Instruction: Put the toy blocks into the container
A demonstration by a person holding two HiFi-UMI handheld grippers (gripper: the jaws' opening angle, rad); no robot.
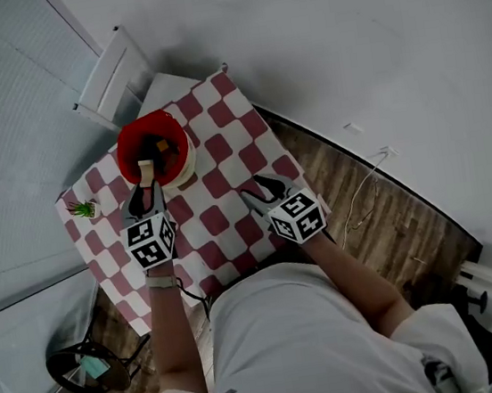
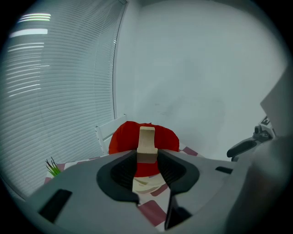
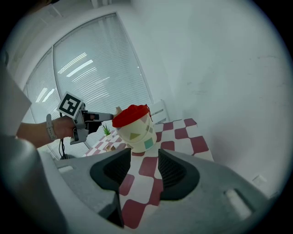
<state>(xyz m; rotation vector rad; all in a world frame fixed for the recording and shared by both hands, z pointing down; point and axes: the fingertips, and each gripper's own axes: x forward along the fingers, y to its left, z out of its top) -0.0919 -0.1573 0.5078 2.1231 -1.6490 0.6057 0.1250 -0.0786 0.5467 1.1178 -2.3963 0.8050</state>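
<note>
Left gripper view shows the left hand-held gripper (image 2: 147,170) clamped on an upright beige block (image 2: 146,144) at the rim of the red-lined cream container (image 3: 135,132), which has coloured shapes printed on its wall. The container stands by the checkered bench's (image 1: 222,149) far edge. The right hand-held gripper (image 3: 144,156) hangs over the bench's near right part, moderately wide and empty.

Red-rimmed cream container (image 3: 136,133) — red-white checked tablecloth (image 1: 220,205)
</note>
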